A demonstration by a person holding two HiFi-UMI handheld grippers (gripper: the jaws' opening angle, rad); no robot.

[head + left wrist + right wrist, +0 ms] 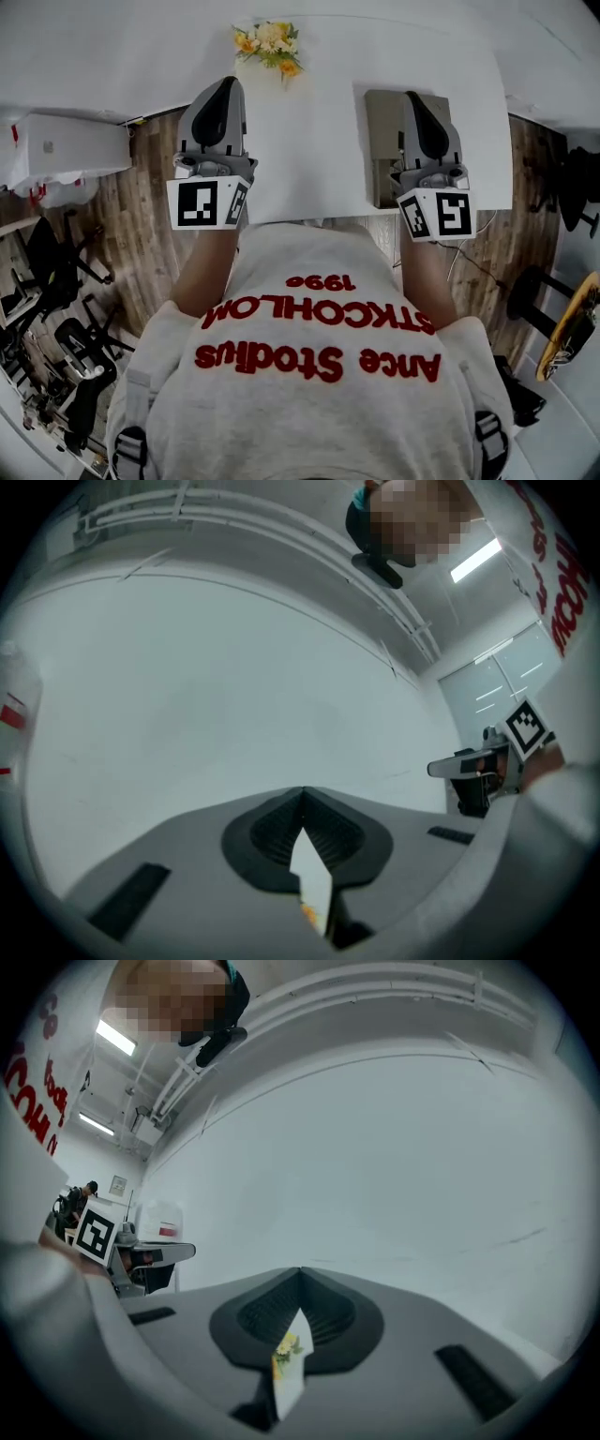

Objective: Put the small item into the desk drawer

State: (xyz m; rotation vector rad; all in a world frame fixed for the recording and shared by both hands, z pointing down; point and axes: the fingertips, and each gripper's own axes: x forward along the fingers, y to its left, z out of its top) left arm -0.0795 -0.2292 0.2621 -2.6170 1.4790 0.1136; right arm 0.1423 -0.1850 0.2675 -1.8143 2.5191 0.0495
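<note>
floor: wood planks [141, 234] showing either side of the worktop
worktop: white [309, 141], long, running away from the person, bare in the middle
person: grey sweatshirt [319, 375] with red print, at the worktop's near end, both forearms raised
drawer: tan open-topped rectangle [380, 131] in the worktop's right part, reads as the drawer; inside mostly hidden by the right gripper
left gripper: [228, 84] held above the worktop's left edge, marker cube [208, 202] at its near end
left tongs: [302, 794] pressed together at the tips, nothing pinched; only a sliver of worktop shows through the slit below the tips
right gripper: [413, 96] above the worktop's right part, overlapping the drawer in the head view
right tongs: [300, 1274] pressed together, nothing pinched
flowers: small yellow and white bunch [269, 42] at the worktop's far end
small item: cannot tell where it is, no view shows it clearly; it is in neither tongs
</note>
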